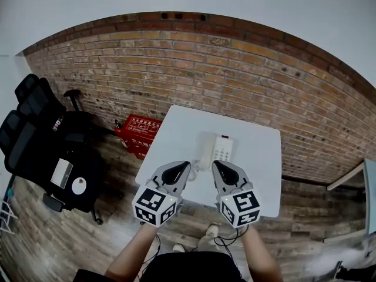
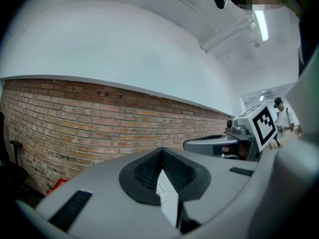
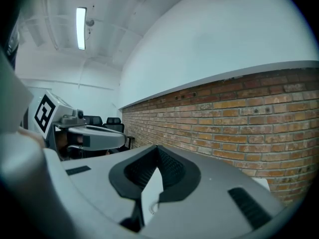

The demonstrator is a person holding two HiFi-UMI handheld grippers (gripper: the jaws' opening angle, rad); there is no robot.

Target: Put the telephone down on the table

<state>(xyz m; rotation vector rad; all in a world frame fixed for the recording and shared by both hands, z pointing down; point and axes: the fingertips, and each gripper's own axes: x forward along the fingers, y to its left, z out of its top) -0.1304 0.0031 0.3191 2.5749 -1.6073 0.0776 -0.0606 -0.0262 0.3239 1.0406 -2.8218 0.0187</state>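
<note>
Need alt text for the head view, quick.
A white telephone sits on a white table, handset on its left. The left gripper and right gripper hover shut just short of it, a brick wall behind.

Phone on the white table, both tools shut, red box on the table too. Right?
No: the red box sits on the floor left of the table, per the head view. Phone on the white table, left tool and right tool shut: correct.
</note>
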